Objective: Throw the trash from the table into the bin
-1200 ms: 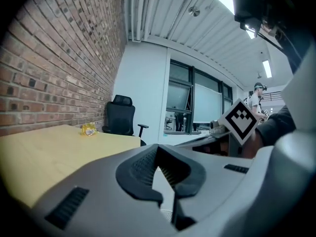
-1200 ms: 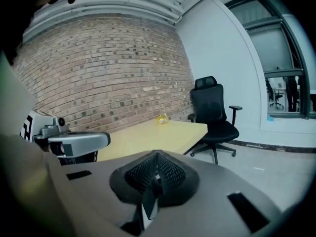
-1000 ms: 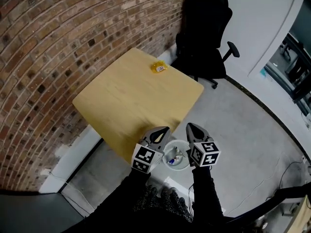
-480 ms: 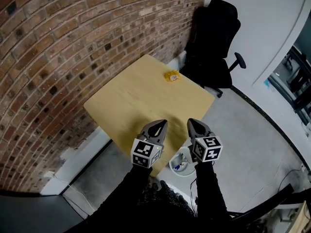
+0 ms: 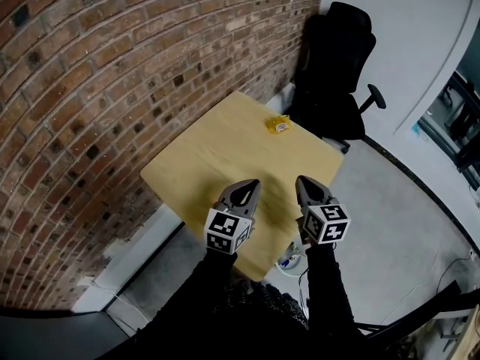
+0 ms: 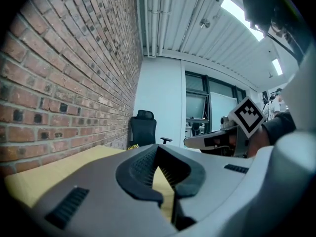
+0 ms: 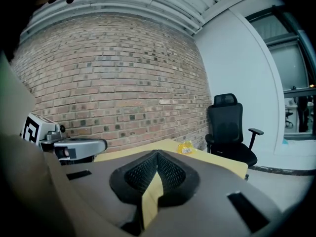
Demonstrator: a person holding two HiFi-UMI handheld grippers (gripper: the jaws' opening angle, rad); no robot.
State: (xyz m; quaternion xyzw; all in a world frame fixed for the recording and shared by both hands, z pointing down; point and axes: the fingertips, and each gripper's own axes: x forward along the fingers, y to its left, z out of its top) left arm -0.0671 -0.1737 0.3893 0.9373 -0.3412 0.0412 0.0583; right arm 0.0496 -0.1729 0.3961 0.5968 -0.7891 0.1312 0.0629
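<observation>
A crumpled yellow wrapper (image 5: 279,125) lies alone near the far corner of the wooden table (image 5: 225,156). It also shows small in the right gripper view (image 7: 186,147) and faintly in the left gripper view (image 6: 132,146). My left gripper (image 5: 245,192) and right gripper (image 5: 307,189) hover side by side over the table's near edge, well short of the wrapper. Both point at it. Each has its jaws shut with nothing between them (image 6: 158,149) (image 7: 157,154). The white bin (image 5: 289,260) stands on the floor below the near edge, mostly hidden by my right arm.
A brick wall (image 5: 112,73) runs along the table's left side. A black office chair (image 5: 337,66) stands just beyond the far corner. Grey floor (image 5: 405,223) lies to the right. Cables trail on the floor near the bin.
Both grippers have moved forward and a little up, from over the bin to over the table's near edge. The wrapper now lies closer ahead, and the bin has slipped mostly out of sight.
</observation>
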